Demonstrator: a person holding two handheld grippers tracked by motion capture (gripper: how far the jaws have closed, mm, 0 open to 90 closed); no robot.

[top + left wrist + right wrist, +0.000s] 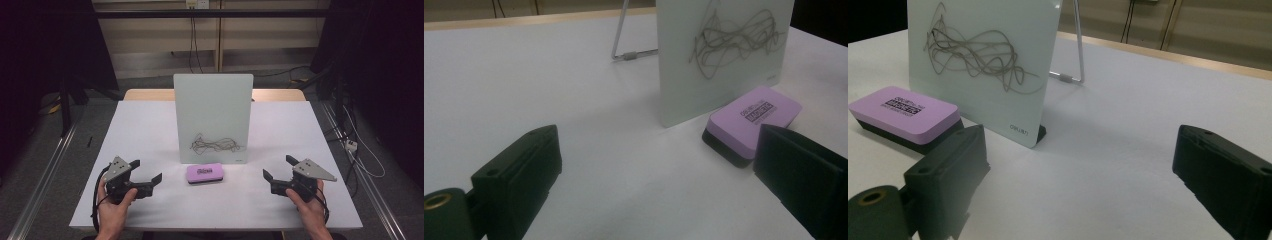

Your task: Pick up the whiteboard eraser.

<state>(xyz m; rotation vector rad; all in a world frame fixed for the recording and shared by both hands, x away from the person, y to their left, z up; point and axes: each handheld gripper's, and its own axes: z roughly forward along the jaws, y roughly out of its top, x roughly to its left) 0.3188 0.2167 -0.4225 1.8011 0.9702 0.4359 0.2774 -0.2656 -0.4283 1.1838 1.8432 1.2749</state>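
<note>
A small glass whiteboard [213,117] stands upright on a wire stand at the middle of the table, with a dark scribble [216,144] low on its face. A purple eraser [205,173] with a black base lies flat just in front of it. My left gripper [146,172] rests at the table's front left, open and empty, jaws pointing toward the eraser. My right gripper [278,168] sits at the front right, open and empty too. The left gripper view has the board [724,55] and eraser [751,122] ahead to the right. The right gripper view has the board [983,65] and eraser [903,115] at left.
The white table top [140,130] has bare room on both sides of the board. Its wooden far edge [145,94] runs behind the board. Cables [350,145] lie on the floor to the right. A metal rail [45,165] runs along the left.
</note>
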